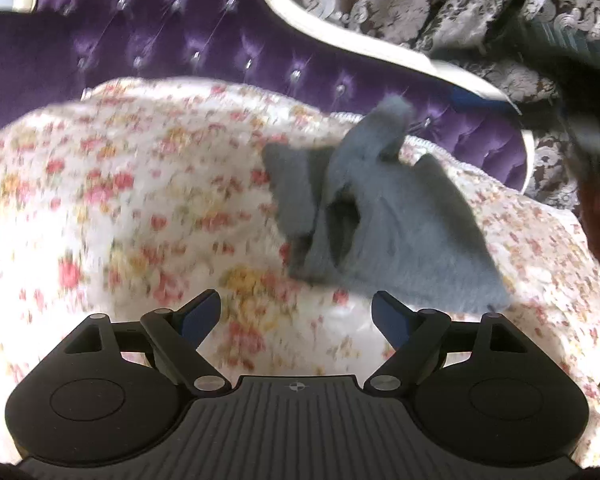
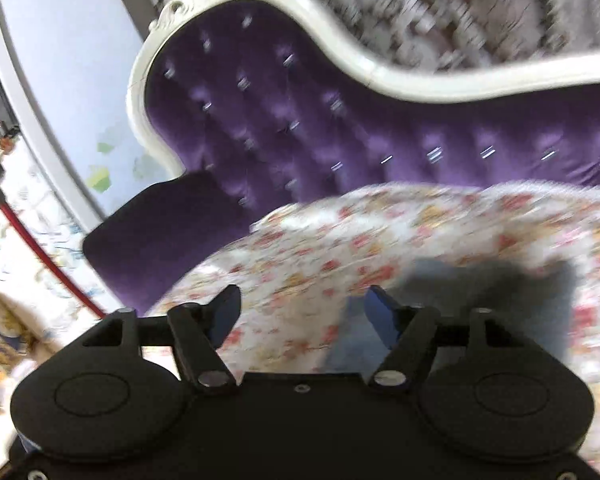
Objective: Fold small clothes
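Purple tufted sofa (image 1: 188, 36), floral cover (image 1: 100, 200); no readable writing. Grey garment (image 1: 384, 216) crumpled, long axis upper-left to lower-right. Left gripper (image 1: 296, 312) and right gripper (image 2: 300, 312) fingers wide, empty.

Support: upholstered sofa (image 1: 188, 52), deep purple tufted velvet with small shiny buttons, edged by a curved white carved frame (image 2: 340, 44). The backrest fills the upper band of both views; a dark purple padded arm (image 2: 160, 232) shows at centre left of the right wrist view.

Covering: floral quilted spread (image 1: 120, 200), white ground with pink, red and yellow blossoms, laid over the seat and occupying the middle and lower frame.

Lying on the spread: one small grey garment (image 1: 392, 224), soft and crumpled, right of centre in the left wrist view, one corner standing up; blurred at lower right in the right wrist view.
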`<action>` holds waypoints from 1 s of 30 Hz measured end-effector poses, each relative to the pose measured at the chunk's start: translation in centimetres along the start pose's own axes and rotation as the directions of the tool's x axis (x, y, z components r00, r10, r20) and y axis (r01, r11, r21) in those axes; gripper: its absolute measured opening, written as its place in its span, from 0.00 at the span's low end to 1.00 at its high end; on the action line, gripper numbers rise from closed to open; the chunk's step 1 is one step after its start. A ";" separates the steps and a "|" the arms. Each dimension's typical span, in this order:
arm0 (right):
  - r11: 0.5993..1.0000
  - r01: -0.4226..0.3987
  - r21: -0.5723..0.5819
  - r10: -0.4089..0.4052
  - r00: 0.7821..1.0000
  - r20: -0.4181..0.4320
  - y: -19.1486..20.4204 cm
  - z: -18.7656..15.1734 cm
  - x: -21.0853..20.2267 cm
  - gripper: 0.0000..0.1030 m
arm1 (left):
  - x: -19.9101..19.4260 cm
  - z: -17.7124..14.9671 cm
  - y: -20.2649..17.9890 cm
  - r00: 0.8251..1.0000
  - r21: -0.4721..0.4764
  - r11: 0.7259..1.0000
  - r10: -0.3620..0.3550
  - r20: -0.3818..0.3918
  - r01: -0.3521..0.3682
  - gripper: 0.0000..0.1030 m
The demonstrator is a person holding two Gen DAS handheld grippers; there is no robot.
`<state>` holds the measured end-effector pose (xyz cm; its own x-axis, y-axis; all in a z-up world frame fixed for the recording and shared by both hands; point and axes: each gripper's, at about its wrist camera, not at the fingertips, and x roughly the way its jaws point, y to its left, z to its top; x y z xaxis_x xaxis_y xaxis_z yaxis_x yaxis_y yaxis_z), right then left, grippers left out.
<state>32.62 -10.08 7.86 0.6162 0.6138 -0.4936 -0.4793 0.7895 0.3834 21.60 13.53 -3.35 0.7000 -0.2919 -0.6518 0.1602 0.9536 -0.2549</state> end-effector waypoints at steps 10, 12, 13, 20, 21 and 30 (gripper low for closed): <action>0.951 0.248 -0.186 -0.242 0.969 0.058 -0.6 -7.0 -3.1 0.92 | 2.2 7.5 -0.3 0.999 0.027 0.999 -0.022 0.031 0.022 0.80; 0.911 0.318 -0.262 -0.304 0.948 0.092 1.0 -8.6 -2.8 0.96 | 3.4 8.9 0.1 0.999 -0.001 0.999 -0.044 0.009 0.044 0.80; 0.885 0.351 -0.305 -0.332 0.936 0.114 2.0 -9.4 -2.5 0.96 | 3.8 9.4 0.2 0.999 -0.013 0.999 -0.049 -0.001 0.049 0.80; 0.771 0.304 -0.560 -0.268 0.952 0.147 7.6 -13.2 1.0 0.73 | 6.4 10.9 -0.1 0.998 -0.017 0.999 -0.047 -0.052 0.046 0.80; 0.758 0.301 -0.578 -0.266 0.953 0.147 8.0 -13.5 1.7 0.71 | 6.6 10.9 -0.1 0.997 -0.020 0.999 -0.048 -0.056 0.047 0.80; 0.655 0.312 -0.688 -0.336 0.936 0.105 8.5 -15.6 5.6 0.39 | 7.9 10.6 0.7 0.992 -0.073 0.994 -0.085 -0.092 0.078 0.80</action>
<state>22.26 0.06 -3.89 0.8035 0.3092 -0.5086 -0.5514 0.7085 -0.4404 34.64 12.72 -1.07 0.6171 -0.3771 -0.6906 0.1629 0.9199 -0.3567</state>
